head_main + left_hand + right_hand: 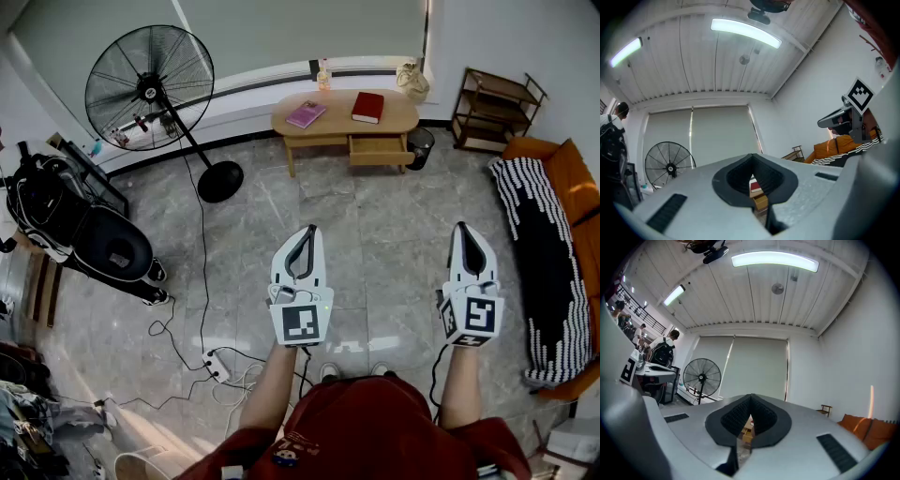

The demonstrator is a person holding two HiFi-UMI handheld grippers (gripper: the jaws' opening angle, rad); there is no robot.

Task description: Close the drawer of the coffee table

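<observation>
The wooden coffee table (328, 124) stands far ahead by the window wall, and its drawer (380, 150) hangs pulled out at the front right. A pink book (306, 114) and a red book (367, 107) lie on its top. My left gripper (303, 232) and right gripper (466, 229) are held side by side over the floor, well short of the table, both shut with nothing in them. Through the slit between the left gripper's (752, 157) pads a bit of the drawer (761, 202) shows. The right gripper (751, 397) frames the drawer (747, 437) the same way.
A big standing fan (150, 89) is at the left, its cable running to a power strip (217, 367) on the floor. A black stroller (84, 234) sits far left. An orange sofa (553, 253) lines the right, a small shelf (492, 108) and bin (421, 145) beside the table.
</observation>
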